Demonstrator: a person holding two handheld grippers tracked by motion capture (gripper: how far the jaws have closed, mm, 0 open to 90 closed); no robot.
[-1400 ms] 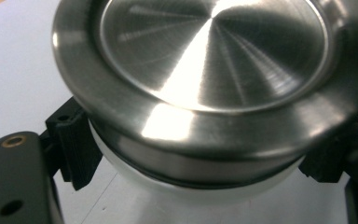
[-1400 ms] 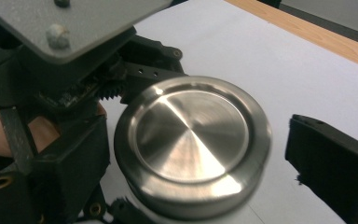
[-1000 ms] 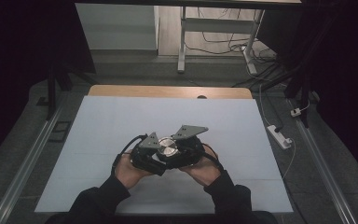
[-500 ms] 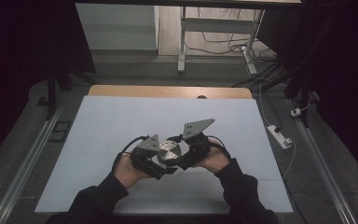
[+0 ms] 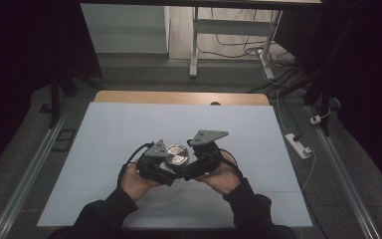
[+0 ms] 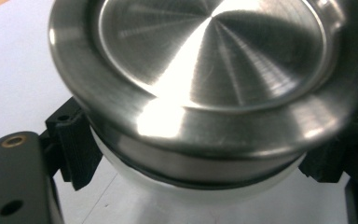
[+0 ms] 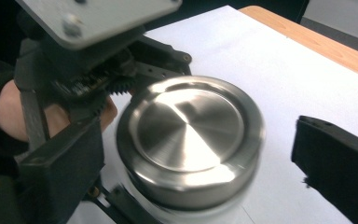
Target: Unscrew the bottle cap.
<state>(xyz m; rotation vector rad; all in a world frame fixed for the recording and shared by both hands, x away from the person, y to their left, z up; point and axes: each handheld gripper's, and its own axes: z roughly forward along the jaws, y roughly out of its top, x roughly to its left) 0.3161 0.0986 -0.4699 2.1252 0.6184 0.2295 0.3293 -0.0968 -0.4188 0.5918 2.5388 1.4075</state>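
**Right jaws sprung off the steel lid**

Since the earlier high view: right gripper [image 5: 193,168] drawn a little back from the steel-lidded jar [image 5: 177,156], its grey plate shifted slightly; jaws just opened, jar between them but untouched. Left gripper [image 5: 165,170] unmoved.

High view: jar over the white table sheet [image 5: 129,124], lid up, lodged between both grippers. Left gripper just left of the jar and under it, clamped on it. Right gripper just right of the jar. A hand behind each.

Left gripper view: lid [image 6: 205,60] close up, tilted, above the pale jar body. Ribbed pads [image 6: 77,149] pressed against the body just under the lid's rim, one on each side.

Right gripper view: jar [image 7: 191,140] centred between wide-spread jaws, slightly blurred, clear of both. Left gripper just beyond the jar, gripping it from the far side.
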